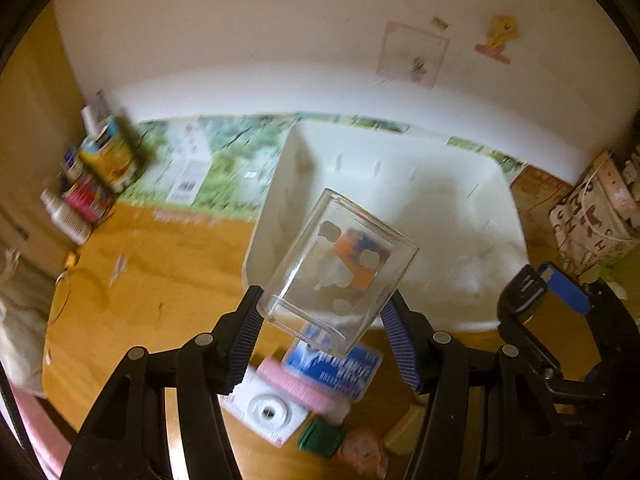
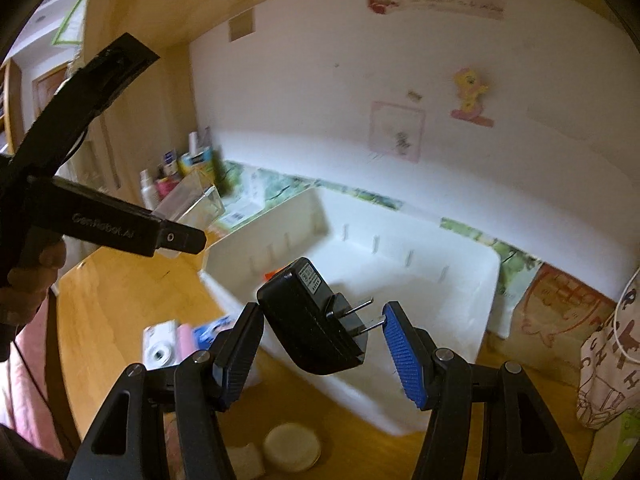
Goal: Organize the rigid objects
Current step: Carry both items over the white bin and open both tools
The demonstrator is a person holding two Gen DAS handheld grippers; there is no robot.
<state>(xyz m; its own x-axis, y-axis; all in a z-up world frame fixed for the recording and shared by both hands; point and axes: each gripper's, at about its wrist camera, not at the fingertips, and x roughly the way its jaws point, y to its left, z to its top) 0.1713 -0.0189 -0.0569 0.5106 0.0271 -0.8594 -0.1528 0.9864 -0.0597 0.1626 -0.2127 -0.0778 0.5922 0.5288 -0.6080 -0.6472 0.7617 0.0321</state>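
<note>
My left gripper (image 1: 320,328) is shut on a clear plastic box (image 1: 338,270), tilted and held above the near left edge of the white bin (image 1: 448,216). An orange and blue item (image 1: 362,258) shows through the box, lying in the bin. My right gripper (image 2: 322,338) holds a black plug adapter (image 2: 310,320) between its fingers over the bin's (image 2: 420,280) near wall, prongs pointing right. The left gripper and the clear box (image 2: 192,200) also show at the left of the right wrist view.
On the wooden desk below lie a white camera (image 1: 266,410), a pink roll (image 1: 298,388), a blue packet (image 1: 340,368), a green cap (image 1: 320,436) and a round beige disc (image 2: 292,446). Bottles and cans (image 1: 100,164) stand at the back left. A patterned bag (image 2: 612,364) stands right.
</note>
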